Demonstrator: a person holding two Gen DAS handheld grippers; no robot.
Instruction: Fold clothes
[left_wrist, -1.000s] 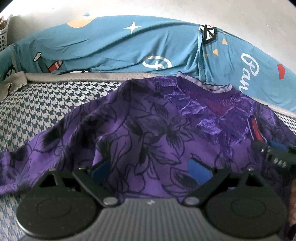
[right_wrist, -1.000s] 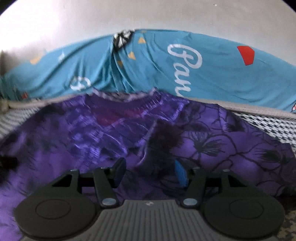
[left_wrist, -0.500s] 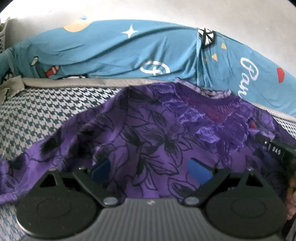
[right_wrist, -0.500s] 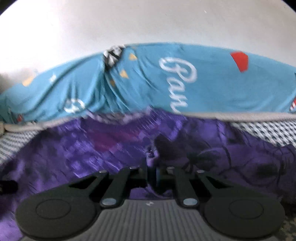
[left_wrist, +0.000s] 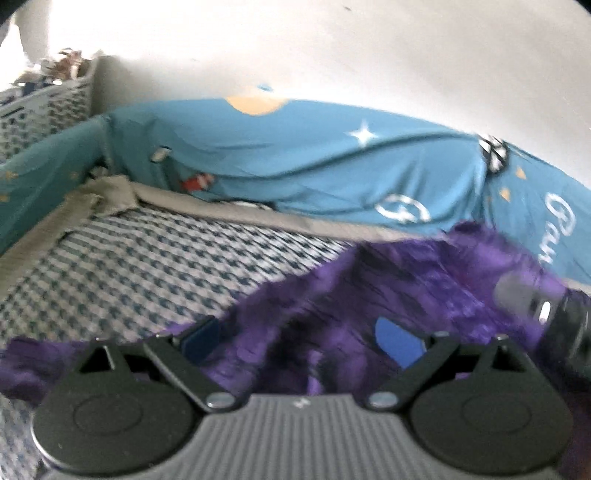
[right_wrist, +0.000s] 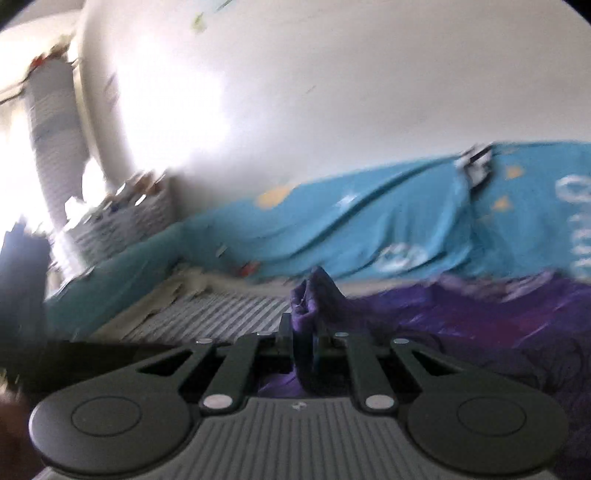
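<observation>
A purple sweater with black flower print (left_wrist: 406, 288) lies on the houndstooth bed cover (left_wrist: 147, 266). My left gripper (left_wrist: 299, 339) hovers over its lower left part, jaws open, its blue pads (left_wrist: 397, 341) wide apart with cloth lying below them. My right gripper (right_wrist: 303, 332) is shut on a bunched fold of the purple sweater (right_wrist: 314, 291), which sticks up past the fingertips and is raised off the bed. The rest of the sweater trails off to the right (right_wrist: 498, 317). The right gripper's body (left_wrist: 554, 314) shows blurred at the right edge of the left wrist view.
A blue printed sheet (left_wrist: 332, 166) is bunched along the white wall behind the bed. A grey border strip (left_wrist: 221, 214) edges the cover. A white woven basket (left_wrist: 48, 99) with things in it stands at the far left corner. A teal side panel (right_wrist: 122, 266) closes the left.
The right gripper shut on a fold of the sweater, then lifted and swung left with it. The left gripper stayed open and tilted up, so the sweater now sits to its right.
</observation>
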